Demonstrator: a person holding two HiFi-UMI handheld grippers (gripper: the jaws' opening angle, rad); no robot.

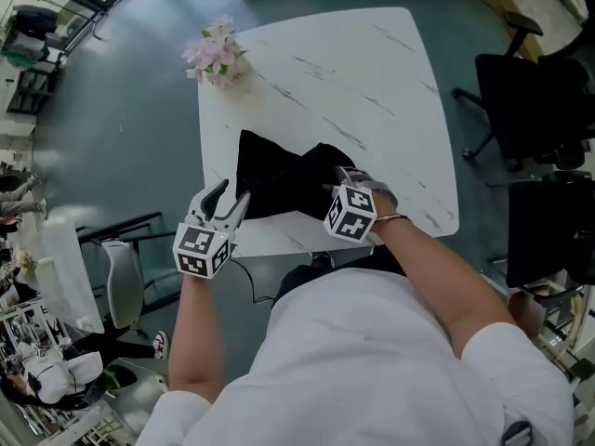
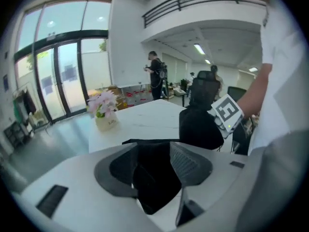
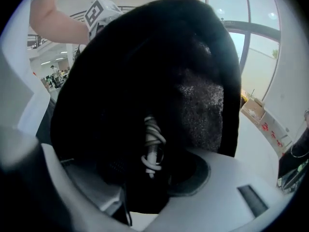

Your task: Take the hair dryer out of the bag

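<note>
At counter's near edge, head view: white marbled counter [image 1: 372, 82], pink flowers [image 1: 216, 56] at its far-left corner, black bag [image 1: 279, 179] slumped by the near edge. Left gripper [image 1: 232, 193] sits just beside the bag's left side. Right gripper [image 1: 346, 177] is nosed into the bag's raised right part, its tips lost in the fabric. Black office chairs [image 1: 521, 100] stand off the counter's right side. From above, the bag's contents are hidden.

Left gripper view adds the room. Tall glass doors [image 2: 63, 76] at left, a person [image 2: 155, 74] standing far back, the flowers across the counter. At right the bag is humped up, with the right gripper's marker cube [image 2: 227, 111] against it. Contents hidden here too.

Right gripper view alone looks inside the bag. Dark fabric fills nearly the whole frame, and a coiled white cord [image 3: 152, 146] stands upright within it. The hair dryer body cannot be made out in the dark; only that cord shows, inside the bag.

Left gripper: jaws spread wide, black fabric of the bag's edge lying in the gap, pads not pressing on it. Right gripper: jaws well apart, the cord bundle between them, neither pad pressed to it.
</note>
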